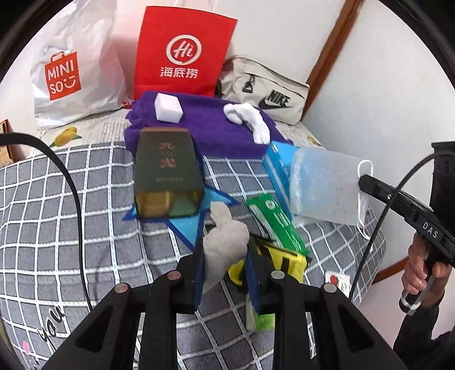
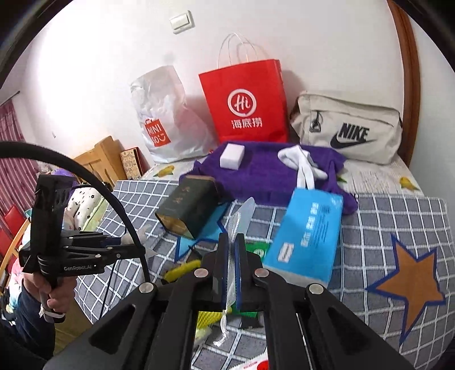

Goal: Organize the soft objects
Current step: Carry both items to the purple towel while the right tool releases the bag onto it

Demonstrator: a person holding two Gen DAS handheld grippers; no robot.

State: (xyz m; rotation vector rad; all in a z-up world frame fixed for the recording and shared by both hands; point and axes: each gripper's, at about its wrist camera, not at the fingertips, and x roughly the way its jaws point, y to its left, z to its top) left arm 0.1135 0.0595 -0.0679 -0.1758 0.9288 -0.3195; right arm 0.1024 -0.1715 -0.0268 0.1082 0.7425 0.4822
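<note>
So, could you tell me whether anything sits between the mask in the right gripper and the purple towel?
Yes: the blue box and the dark green tin lie before the purple towel, with a gap between them.

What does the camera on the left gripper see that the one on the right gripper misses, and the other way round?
Only the left view shows the face mask spread flat, hanging from the right gripper, and the yellow-and-black item in full. Only the right view shows the brown star, the wall switch and the wooden furniture. Both share the red bag, purple towel, white block and dark green box.
</note>
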